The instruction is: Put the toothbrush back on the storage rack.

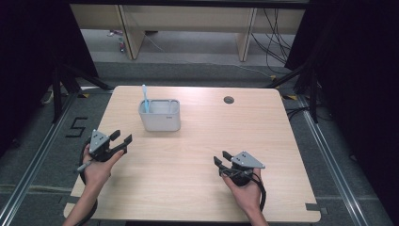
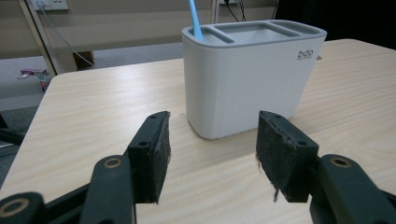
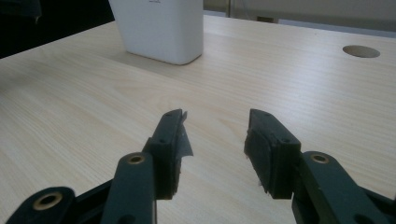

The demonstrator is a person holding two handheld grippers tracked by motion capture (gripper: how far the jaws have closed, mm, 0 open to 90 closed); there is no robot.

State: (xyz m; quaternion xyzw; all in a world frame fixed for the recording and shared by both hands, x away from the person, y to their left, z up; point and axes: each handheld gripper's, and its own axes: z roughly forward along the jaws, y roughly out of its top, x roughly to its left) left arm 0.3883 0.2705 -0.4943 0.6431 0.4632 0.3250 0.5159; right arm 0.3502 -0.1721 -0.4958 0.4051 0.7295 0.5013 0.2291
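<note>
Holder [image 1: 160,115] sits upper left of centre in the high view, toothbrush [image 1: 145,98] upright in its left slot. My left tongs [image 1: 121,140] are nearer, pointing right at it, jaws wide and empty; I'd reach with them. Right tongs [image 1: 222,158], wide and empty too, wait lower right on the bench [image 1: 263,122].

The holder [image 1: 160,116] is white with a grey top rim and small grey lettering on one wall. The toothbrush [image 1: 145,98] in it is light blue. The surface [image 1: 197,155] is pale wood with fine straight grain. Left gripper [image 1: 121,140] and right gripper [image 1: 221,158] are black, each with a grey plate.
</note>
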